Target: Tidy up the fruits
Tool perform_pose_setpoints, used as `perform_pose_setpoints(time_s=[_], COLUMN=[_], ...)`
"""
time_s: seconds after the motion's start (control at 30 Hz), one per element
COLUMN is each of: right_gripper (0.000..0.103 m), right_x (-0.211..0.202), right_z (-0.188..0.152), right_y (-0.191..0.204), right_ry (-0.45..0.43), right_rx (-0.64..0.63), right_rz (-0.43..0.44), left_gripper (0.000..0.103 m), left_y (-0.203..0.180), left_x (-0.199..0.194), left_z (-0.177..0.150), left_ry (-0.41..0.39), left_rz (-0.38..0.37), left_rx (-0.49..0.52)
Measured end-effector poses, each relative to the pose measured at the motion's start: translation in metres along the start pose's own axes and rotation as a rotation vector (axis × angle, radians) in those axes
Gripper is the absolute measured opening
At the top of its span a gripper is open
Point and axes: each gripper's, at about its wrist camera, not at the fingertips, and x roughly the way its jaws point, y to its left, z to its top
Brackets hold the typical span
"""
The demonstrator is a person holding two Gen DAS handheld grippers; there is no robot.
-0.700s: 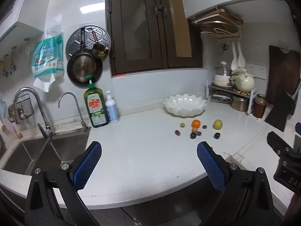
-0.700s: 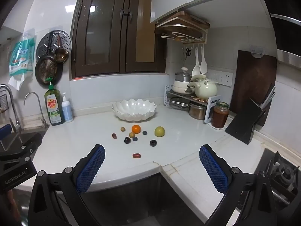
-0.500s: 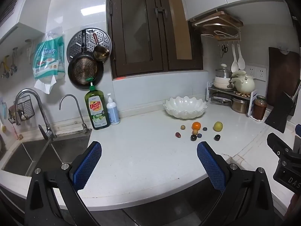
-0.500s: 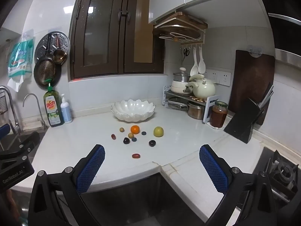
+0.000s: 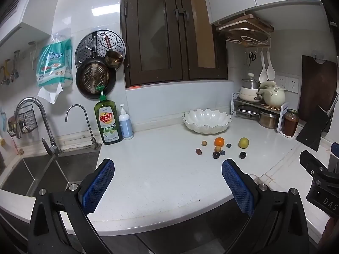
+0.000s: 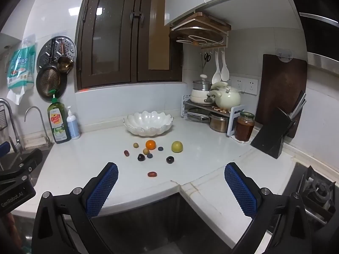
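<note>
The sink is cut off by the left edge in the left wrist view. The stove is cropped at the right. The small dark fruits cannot be identified.

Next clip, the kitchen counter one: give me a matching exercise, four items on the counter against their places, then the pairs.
Items:
1. white bowl
2. orange
3. dish soap bottle
4. brown jar

Places:
A. beside the sink tap, at the wall
B. among the loose fruit in front of the bowl
C. next to the pot rack in the corner
D. at the back of the counter, below the dark cabinet, nothing in it

Pairs: 1-D, 2-B, 3-A, 4-C
</note>
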Motion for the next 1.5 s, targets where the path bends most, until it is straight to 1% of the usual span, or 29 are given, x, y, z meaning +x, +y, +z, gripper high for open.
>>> perform_pose_setpoints(time_s=[0.27, 0.93, 1.5], right_gripper=[0.102, 0.102, 0.102], right_x=[-0.004, -0.012, -0.013], right_z=[0.001, 0.002, 0.003], right_y=[0.000, -0.004, -0.006], right_ry=[-0.015, -0.029, -0.025], right_rx=[-0.005, -0.009, -0.011], right_rz=[-0.004, 0.000, 0.001], left_gripper=[0.103, 0.103, 0.103], left_y=[-0.001, -0.003, -0.006], left_x=[-0.005, -0.016, -0.021], left_z=[0.001, 0.002, 0.007], left_ry=[-0.018, -0.029, -0.030], left_rz=[-0.003, 0.002, 0.000], left_rx=[-0.004, -0.013, -0.012])
